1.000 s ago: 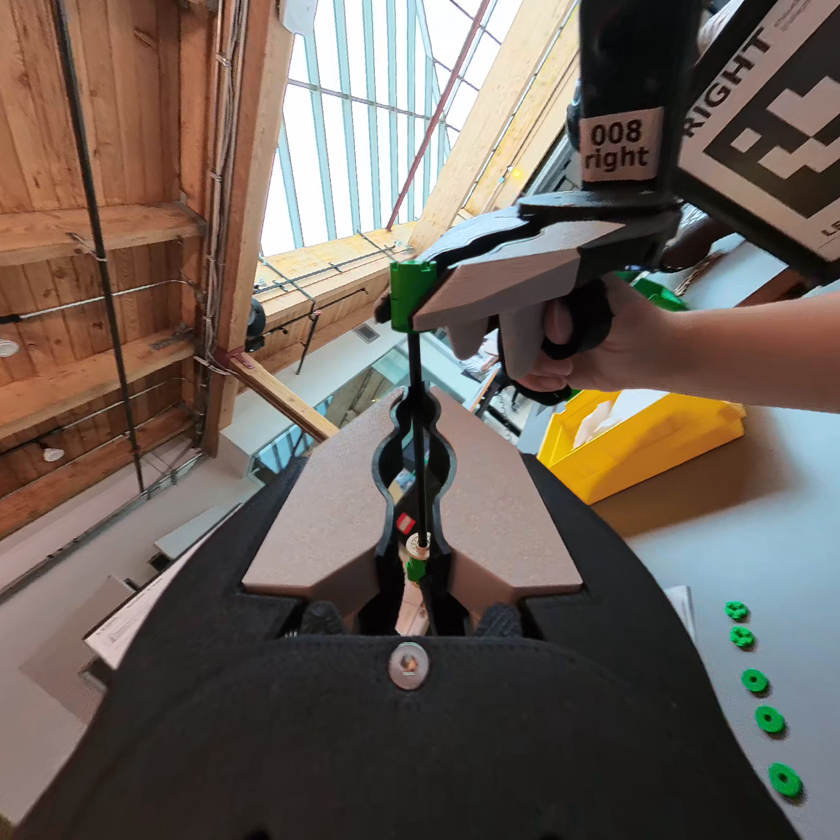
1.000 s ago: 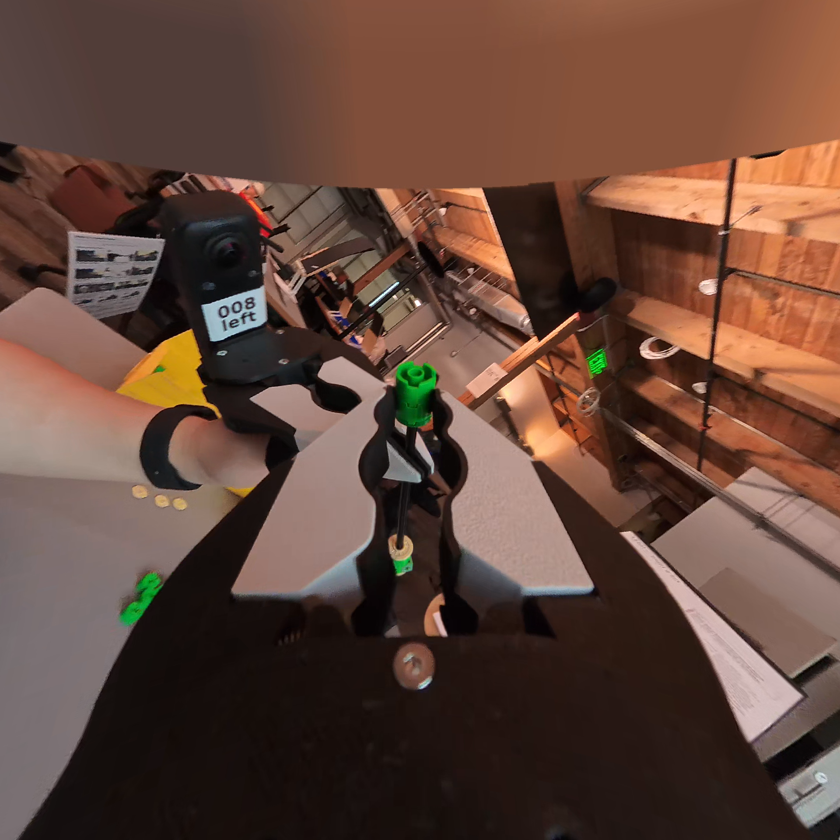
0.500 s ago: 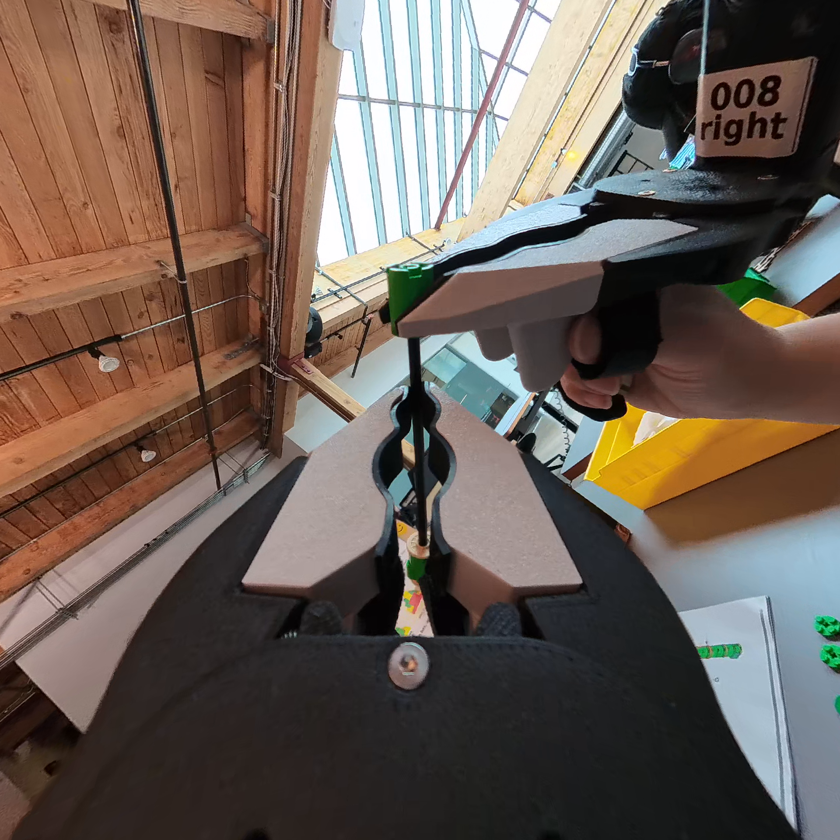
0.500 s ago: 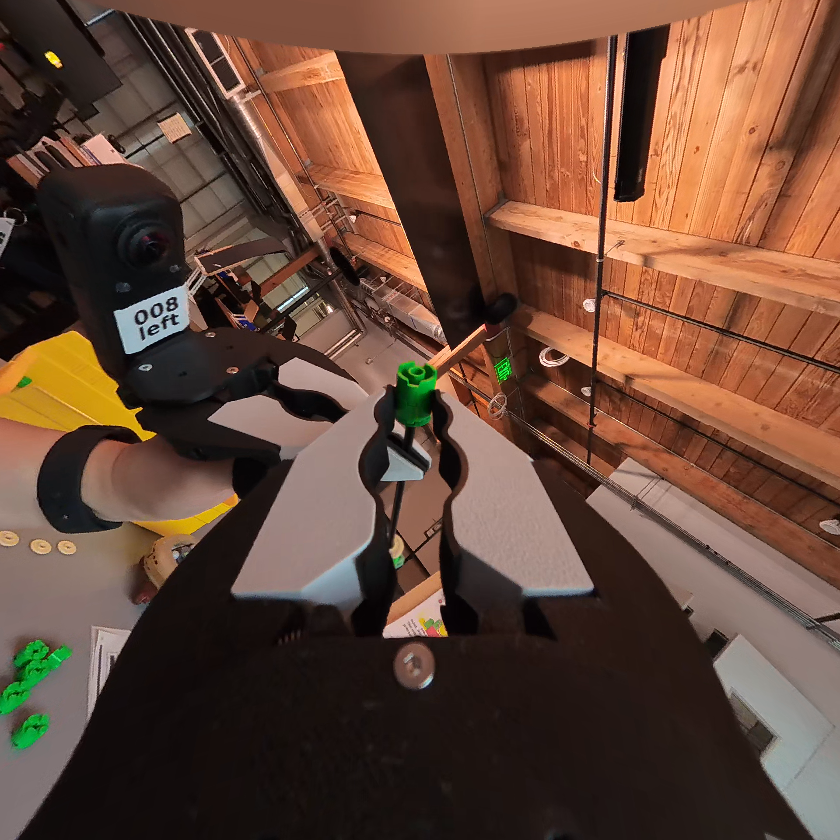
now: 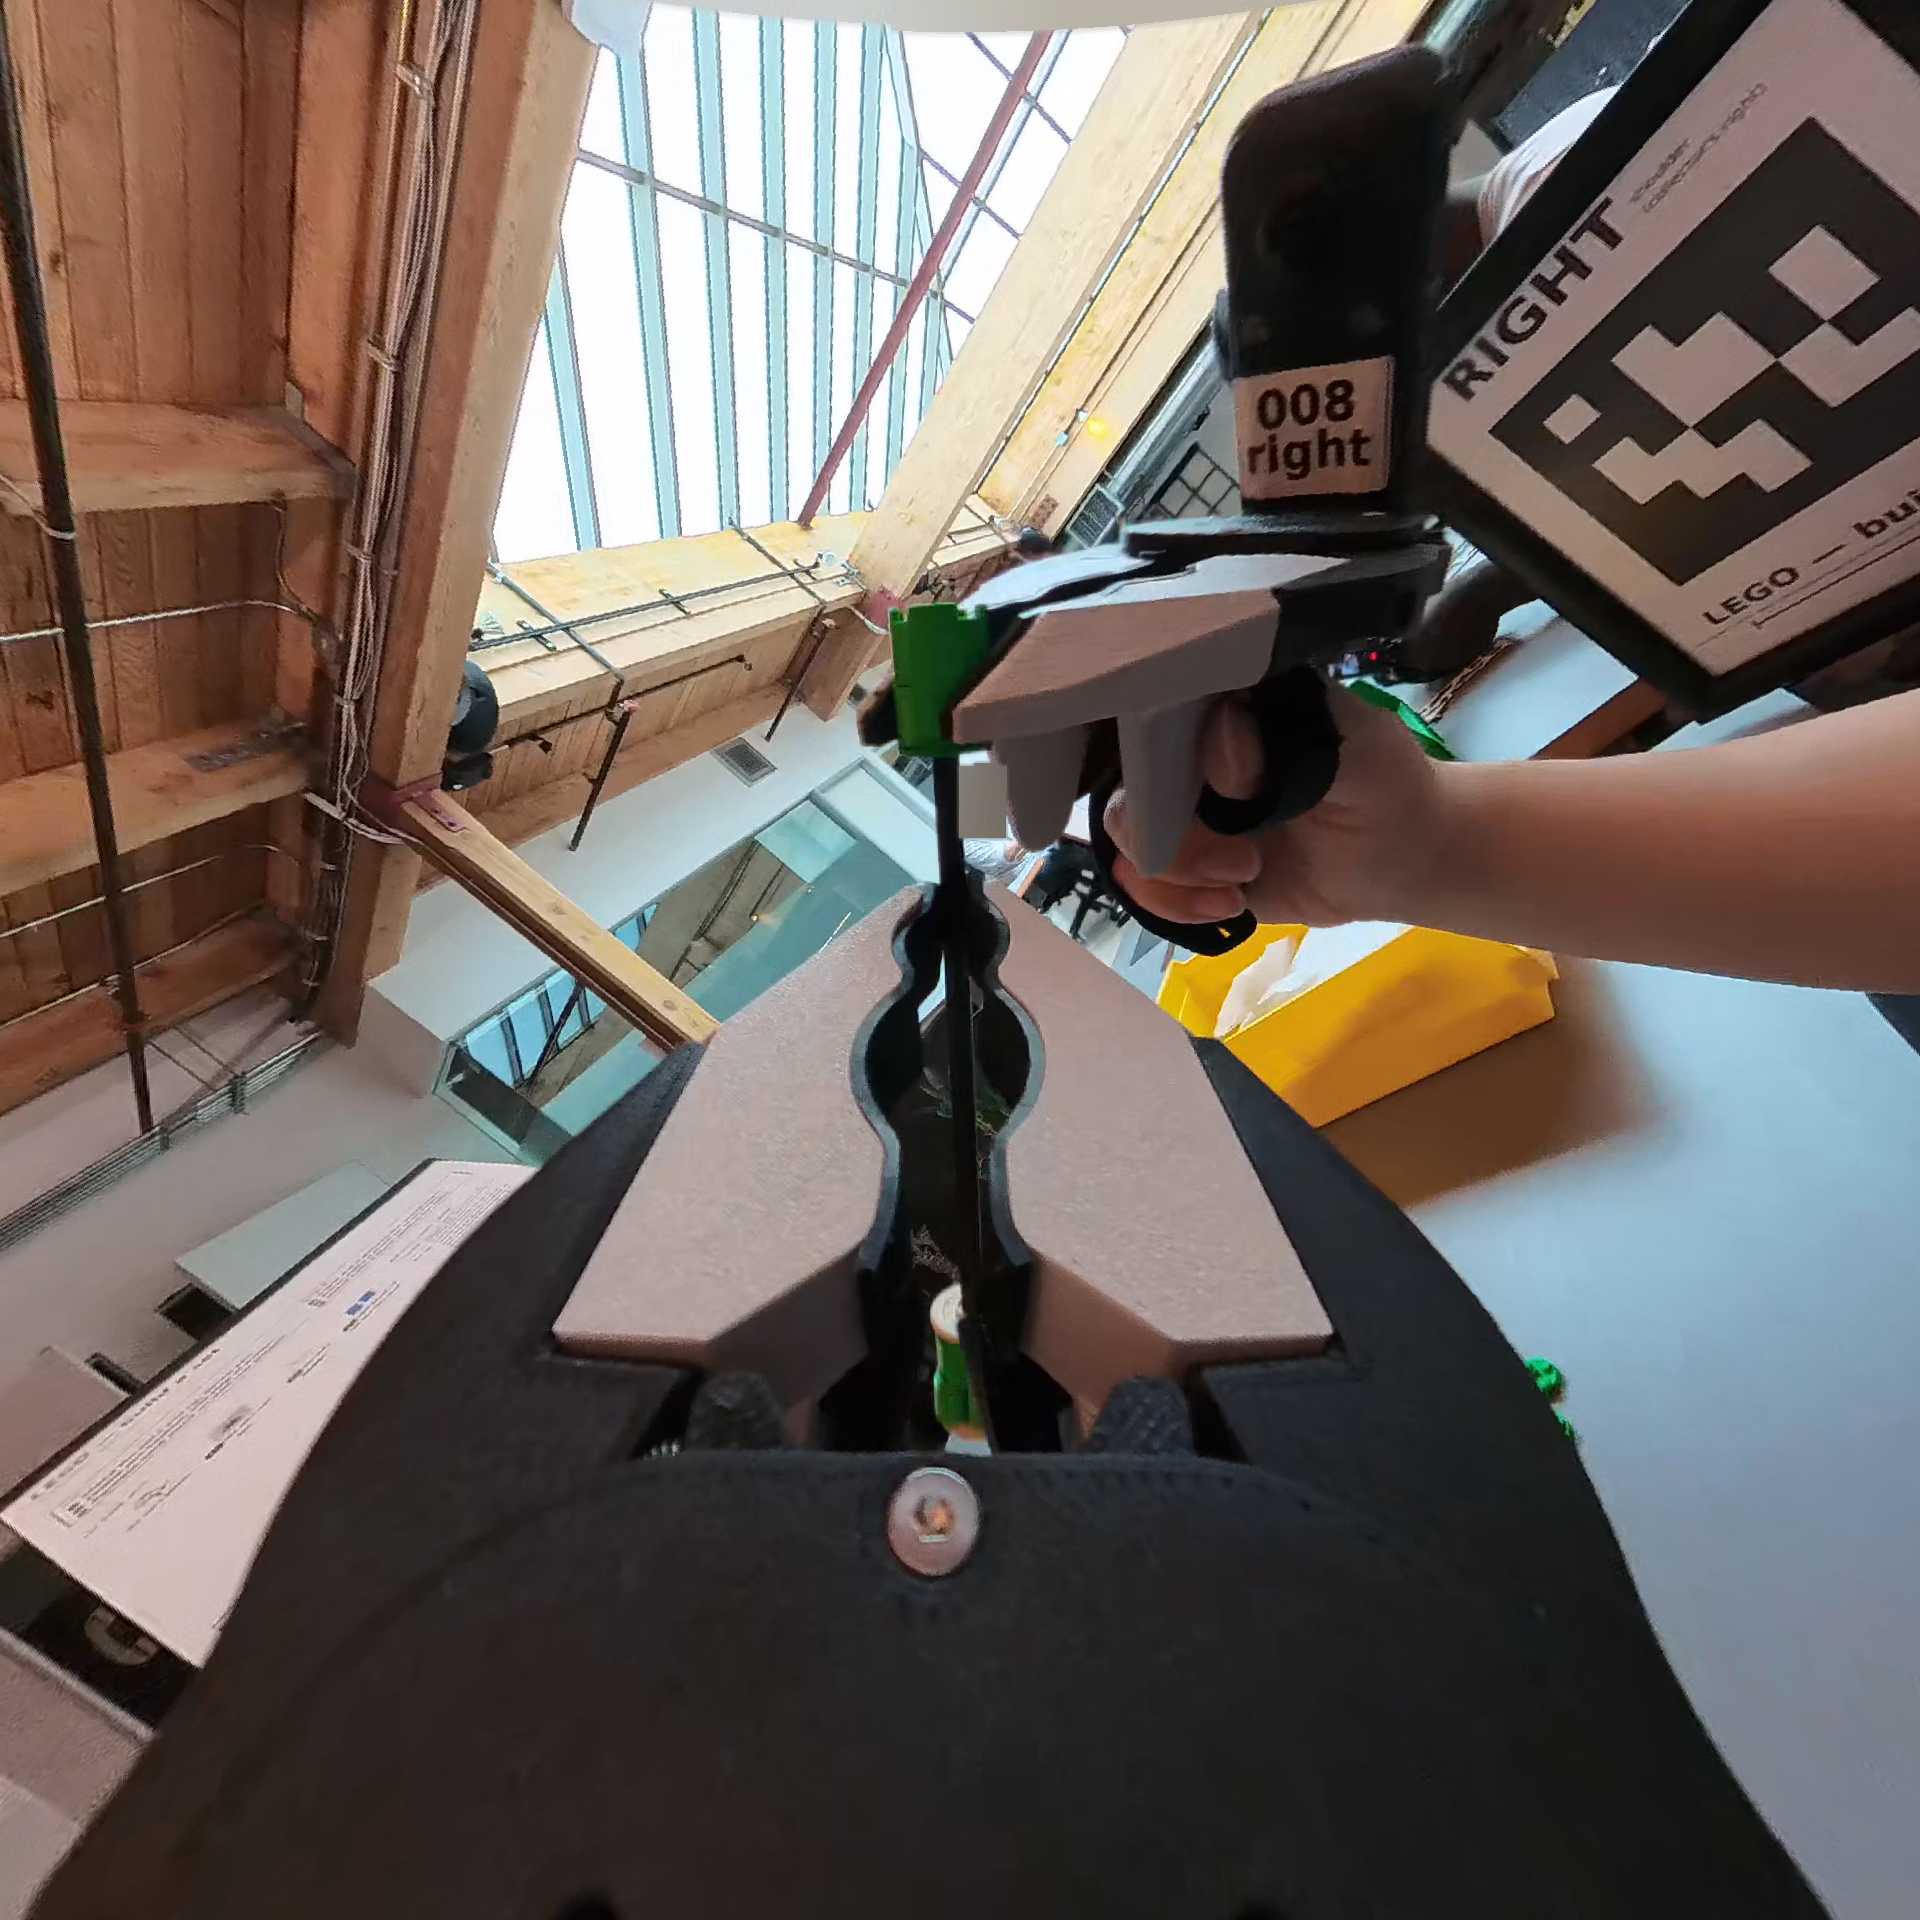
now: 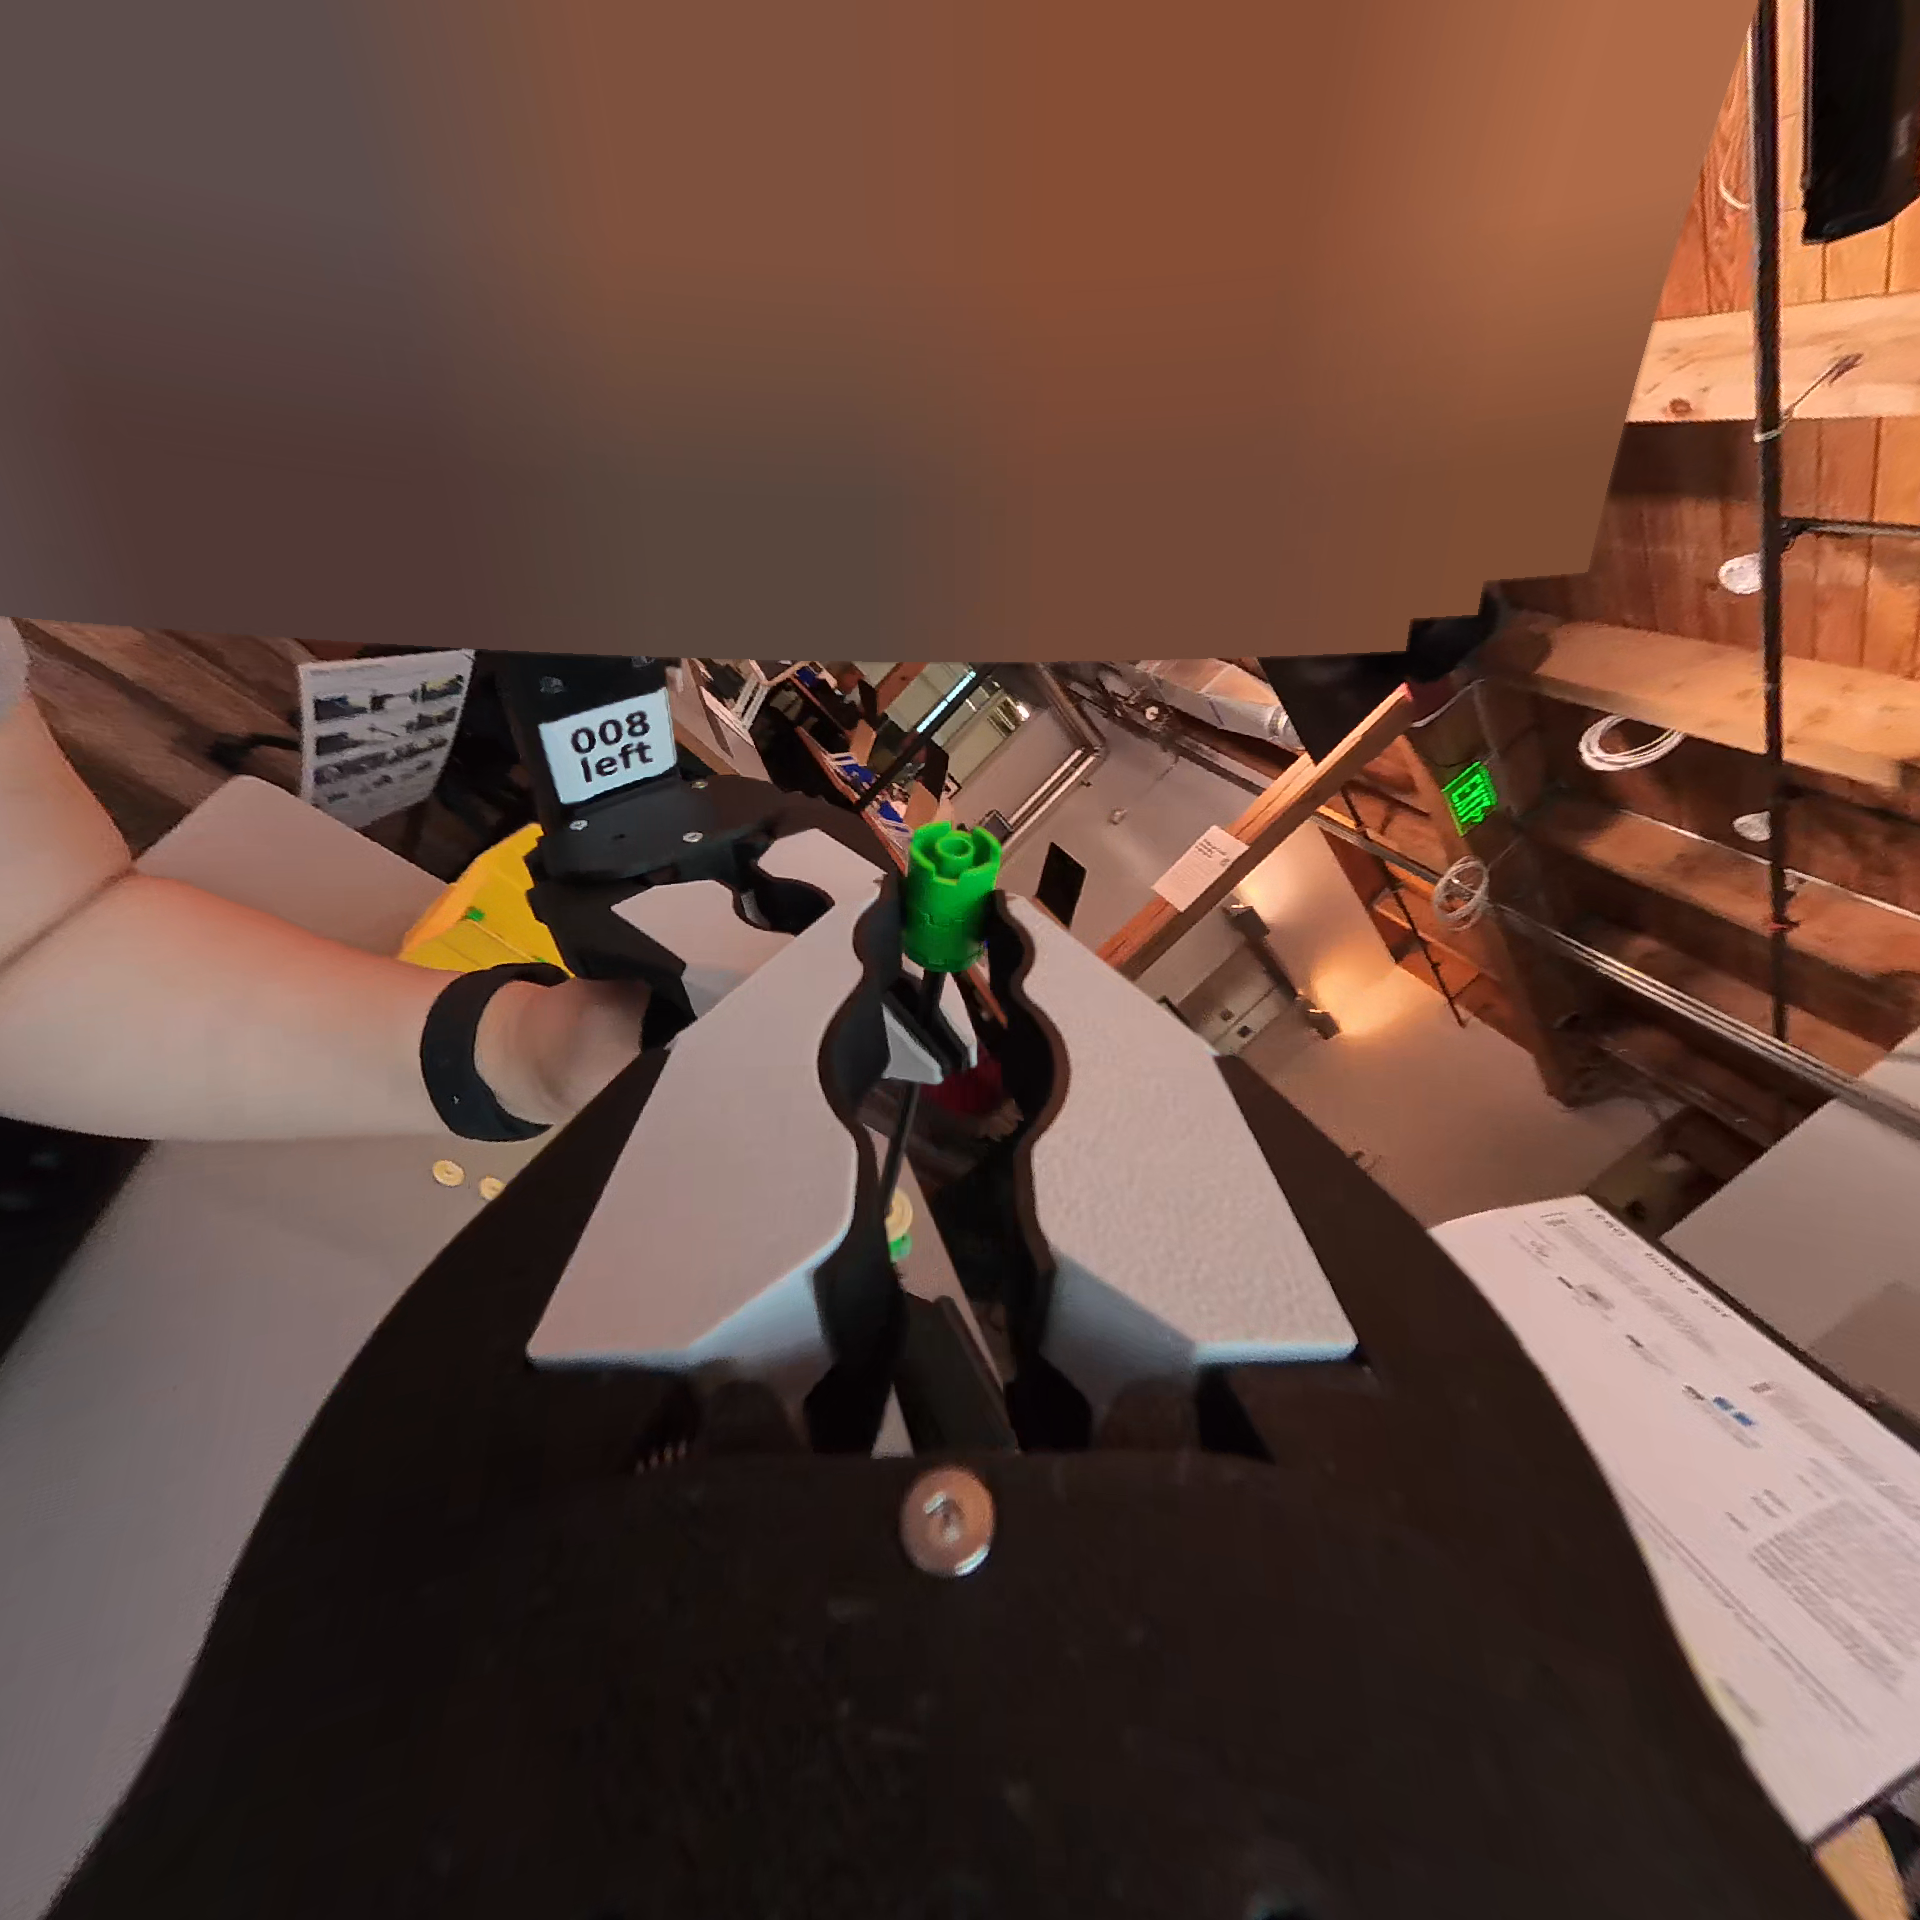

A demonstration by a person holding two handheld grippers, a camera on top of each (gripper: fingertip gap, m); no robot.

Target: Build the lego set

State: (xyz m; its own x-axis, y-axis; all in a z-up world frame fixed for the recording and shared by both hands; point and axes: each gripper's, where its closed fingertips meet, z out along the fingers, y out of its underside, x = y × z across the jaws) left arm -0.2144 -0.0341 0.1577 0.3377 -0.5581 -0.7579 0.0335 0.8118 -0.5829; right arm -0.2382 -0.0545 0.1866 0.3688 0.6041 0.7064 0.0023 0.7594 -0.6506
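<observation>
A thin black rod carries a green round brick at its far end and a small tan and green piece at its near end. My left gripper is shut on the rod near the fingertips and holds it up in the air. My right gripper is shut on the green round brick, and it also shows in the left wrist view. In the right wrist view the rod runs back between my fingers to the tan and green piece.
A grey table lies below. On it are a yellow bin, small green parts, small tan discs and a printed sheet. A person's hands hold both grippers. Wooden beams and a skylight are overhead. Only a small space, under 4 cm, lies between the two pairs of fingers.
Both views have swung back down toward the table after tilting up at the ceiling. Both grippers keep their hold on the rod and the green brick.
</observation>
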